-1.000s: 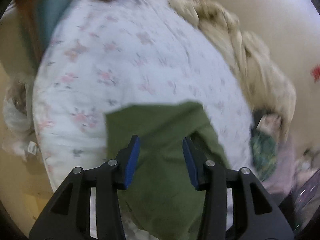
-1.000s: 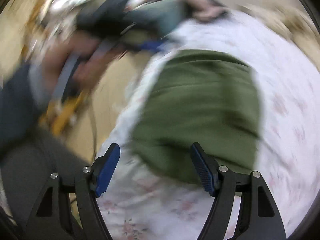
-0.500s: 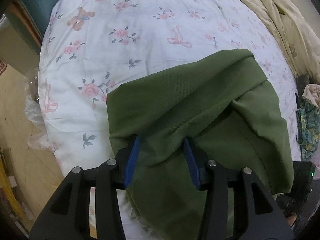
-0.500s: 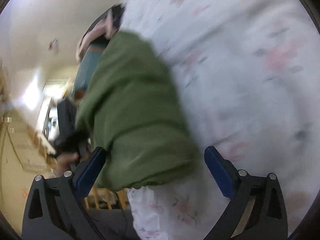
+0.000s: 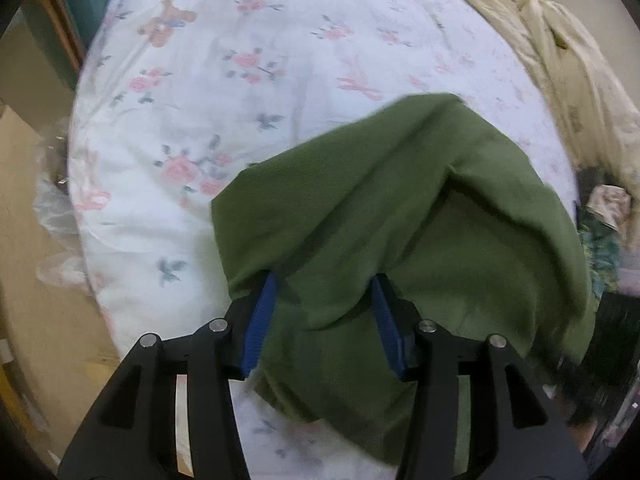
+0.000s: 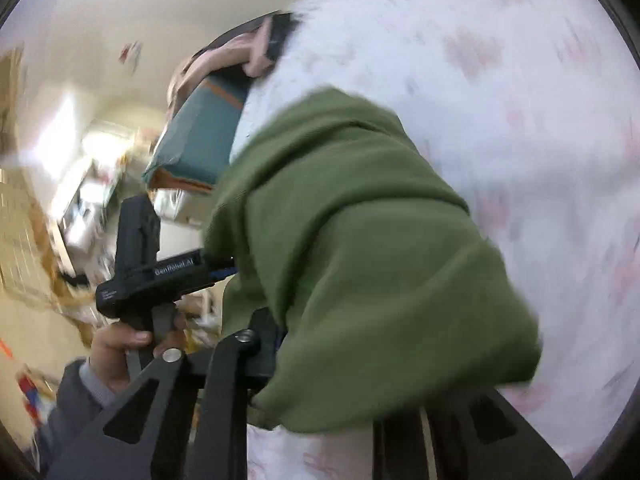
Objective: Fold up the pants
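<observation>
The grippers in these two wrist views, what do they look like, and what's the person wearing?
The left gripper has black angular linkage arms with triangular cut-outs and silver pivot pins; its fingers carry ribbed blue pads. In the right wrist view its boxy black body bears small white lettering, too blurred to read. The right gripper has the same black frame. The hand shows a dark grey sleeve with a lighter cuff.

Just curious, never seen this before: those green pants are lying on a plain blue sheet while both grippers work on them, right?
Not quite. The sheet under the green pants is white with pink flowers, not plain blue; the left wrist view shows it. The rest stands.
</observation>
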`<move>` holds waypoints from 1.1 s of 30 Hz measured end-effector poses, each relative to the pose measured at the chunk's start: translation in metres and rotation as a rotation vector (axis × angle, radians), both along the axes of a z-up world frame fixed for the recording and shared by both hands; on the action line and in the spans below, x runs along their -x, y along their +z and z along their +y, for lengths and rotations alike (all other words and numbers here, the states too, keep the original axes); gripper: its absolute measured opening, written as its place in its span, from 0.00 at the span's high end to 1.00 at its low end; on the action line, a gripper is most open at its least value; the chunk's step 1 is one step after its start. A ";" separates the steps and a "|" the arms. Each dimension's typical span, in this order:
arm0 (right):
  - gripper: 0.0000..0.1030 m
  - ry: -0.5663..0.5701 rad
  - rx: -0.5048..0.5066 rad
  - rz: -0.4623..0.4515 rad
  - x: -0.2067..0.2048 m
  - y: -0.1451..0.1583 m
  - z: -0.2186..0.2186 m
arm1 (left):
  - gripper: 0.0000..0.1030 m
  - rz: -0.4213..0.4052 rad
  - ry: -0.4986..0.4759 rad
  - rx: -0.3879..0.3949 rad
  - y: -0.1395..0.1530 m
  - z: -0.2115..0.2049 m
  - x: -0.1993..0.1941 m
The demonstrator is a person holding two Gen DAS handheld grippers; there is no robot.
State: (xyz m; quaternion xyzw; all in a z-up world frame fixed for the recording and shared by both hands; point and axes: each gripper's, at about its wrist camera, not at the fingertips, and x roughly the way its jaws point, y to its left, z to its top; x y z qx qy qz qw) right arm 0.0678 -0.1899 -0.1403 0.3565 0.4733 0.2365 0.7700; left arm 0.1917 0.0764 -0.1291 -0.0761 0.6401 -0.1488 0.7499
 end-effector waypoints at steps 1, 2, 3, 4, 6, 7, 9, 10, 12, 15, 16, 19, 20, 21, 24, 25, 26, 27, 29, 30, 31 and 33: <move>0.83 0.057 0.042 -0.017 -0.010 0.012 -0.006 | 0.55 0.007 -0.014 0.021 0.002 -0.003 0.002; 0.83 0.094 0.070 -0.021 -0.018 0.018 -0.012 | 0.55 0.013 -0.040 0.047 0.003 -0.009 0.006; 0.83 0.137 0.111 -0.035 -0.028 0.026 -0.018 | 0.55 0.019 -0.058 0.061 0.003 -0.014 0.009; 0.83 0.174 0.142 -0.034 -0.038 0.031 -0.027 | 0.55 0.029 -0.085 0.080 0.002 -0.021 0.011; 0.83 0.205 0.226 -0.047 -0.060 0.040 -0.051 | 0.55 0.056 -0.154 0.108 0.001 -0.040 0.019; 0.83 0.226 0.242 -0.039 -0.070 0.039 -0.065 | 0.55 0.063 -0.197 0.114 0.003 -0.051 0.024; 0.79 0.264 0.215 0.031 -0.089 0.025 -0.096 | 0.55 0.051 -0.258 0.137 0.012 -0.065 0.030; 0.78 0.257 0.207 0.069 -0.089 0.013 -0.107 | 0.55 0.032 -0.275 0.171 0.023 -0.070 0.032; 0.74 0.229 0.213 0.114 -0.090 -0.005 -0.122 | 0.55 -0.025 -0.292 0.243 0.048 -0.073 0.031; 0.68 0.196 0.185 0.121 -0.080 -0.020 -0.132 | 0.17 -0.160 -0.250 0.250 0.075 -0.073 0.018; 0.66 0.184 0.169 0.126 -0.079 -0.022 -0.134 | 0.06 -0.201 -0.194 0.180 0.076 -0.074 0.007; 0.35 0.121 0.141 0.140 -0.078 -0.025 -0.140 | 0.06 -0.153 -0.125 0.099 0.051 -0.083 -0.029; 0.23 0.092 0.126 0.156 -0.073 -0.028 -0.145 | 0.06 -0.108 -0.151 0.086 0.033 -0.089 -0.039; 0.20 0.077 0.115 0.164 -0.068 -0.032 -0.146 | 0.06 -0.069 -0.173 0.075 0.017 -0.092 -0.043; 0.20 0.073 0.088 0.197 -0.056 -0.045 -0.144 | 0.06 0.045 -0.185 0.108 -0.032 -0.090 -0.048; 0.20 0.070 0.074 0.213 -0.056 -0.050 -0.142 | 0.07 0.069 -0.165 0.144 -0.039 -0.088 -0.046; 0.19 0.068 0.050 0.225 -0.052 -0.055 -0.139 | 0.13 0.082 -0.151 0.190 -0.044 -0.087 -0.043; 0.18 0.065 0.046 0.217 -0.051 -0.056 -0.136 | 0.17 0.073 -0.152 0.208 -0.045 -0.089 -0.040; 0.19 0.036 0.075 0.182 -0.052 -0.057 -0.128 | 0.41 0.031 -0.186 0.183 -0.045 -0.098 -0.029; 0.38 0.029 0.083 0.171 -0.053 -0.056 -0.124 | 0.48 0.017 -0.205 0.175 -0.045 -0.103 -0.022; 0.58 0.039 0.079 0.140 -0.055 -0.052 -0.120 | 0.63 0.006 -0.207 0.179 -0.042 -0.104 -0.019; 0.77 0.073 0.115 0.097 -0.060 -0.042 -0.109 | 0.76 -0.026 -0.212 0.178 -0.035 -0.106 -0.009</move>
